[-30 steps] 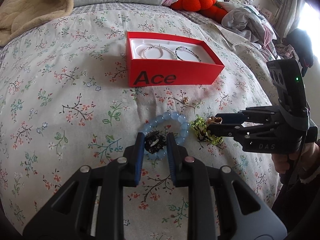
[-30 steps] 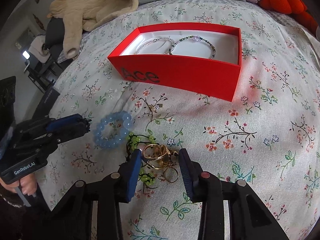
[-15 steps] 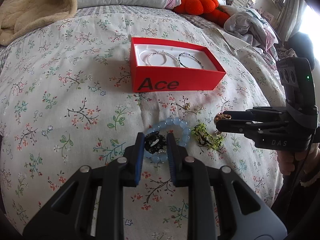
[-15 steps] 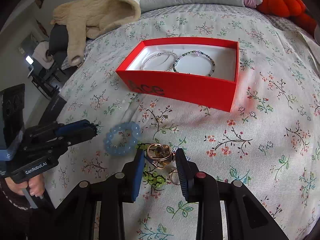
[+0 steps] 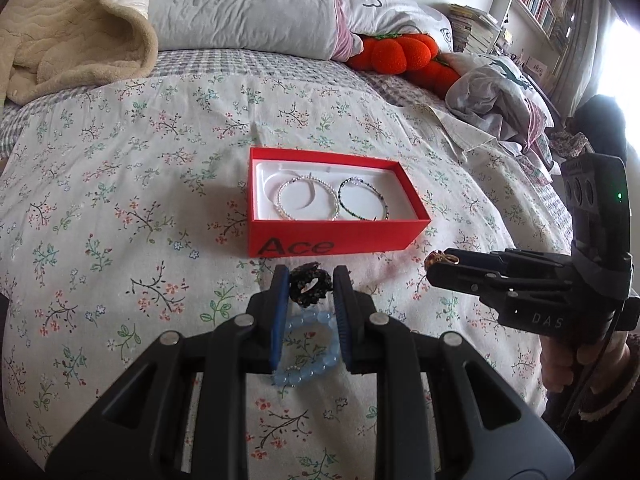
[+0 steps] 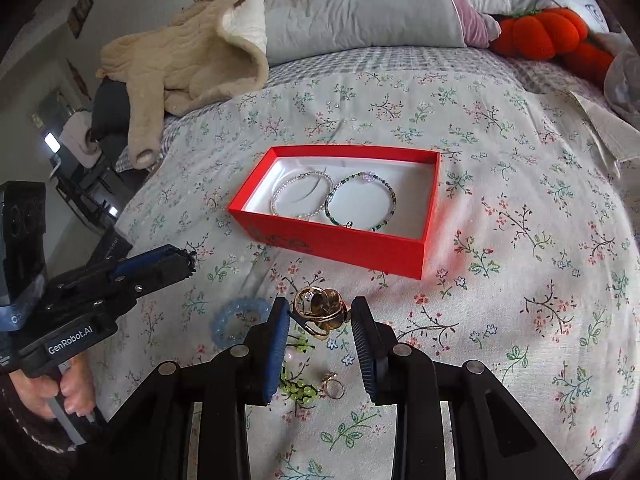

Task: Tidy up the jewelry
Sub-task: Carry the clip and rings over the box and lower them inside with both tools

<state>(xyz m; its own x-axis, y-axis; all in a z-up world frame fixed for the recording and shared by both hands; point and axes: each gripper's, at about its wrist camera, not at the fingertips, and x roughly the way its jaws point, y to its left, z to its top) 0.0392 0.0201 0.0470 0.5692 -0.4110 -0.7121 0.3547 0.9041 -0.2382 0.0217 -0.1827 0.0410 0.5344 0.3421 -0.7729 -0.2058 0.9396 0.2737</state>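
Observation:
A red box (image 5: 332, 236) (image 6: 340, 244) on the floral bedspread holds a white bead bracelet (image 5: 307, 201) (image 6: 299, 196) and a dark green bead bracelet (image 5: 363, 199) (image 6: 360, 199). My left gripper (image 5: 310, 286) (image 6: 191, 261) is shut on a black beaded piece (image 5: 310, 287), lifted off the bed. My right gripper (image 6: 320, 314) (image 5: 434, 261) is shut on a gold jewelry piece (image 6: 320, 308) (image 5: 440, 258), also raised. Below lie a pale blue bead bracelet (image 5: 306, 354) (image 6: 236, 318), a yellow-green beaded piece (image 6: 298, 388) and a small gold ring (image 6: 334, 387).
A beige blanket (image 5: 68, 40) (image 6: 180, 60), grey pillows (image 5: 248, 8) and an orange plush (image 5: 404, 54) (image 6: 548, 34) lie at the head of the bed. Crumpled clothes (image 5: 496, 92) sit at the right. A person's hands (image 5: 560, 364) (image 6: 68, 392) hold both grippers.
Both grippers rose off the bedspread with their pieces, the black one and the gold one. The blue bracelet, green piece and ring stayed on the bed.

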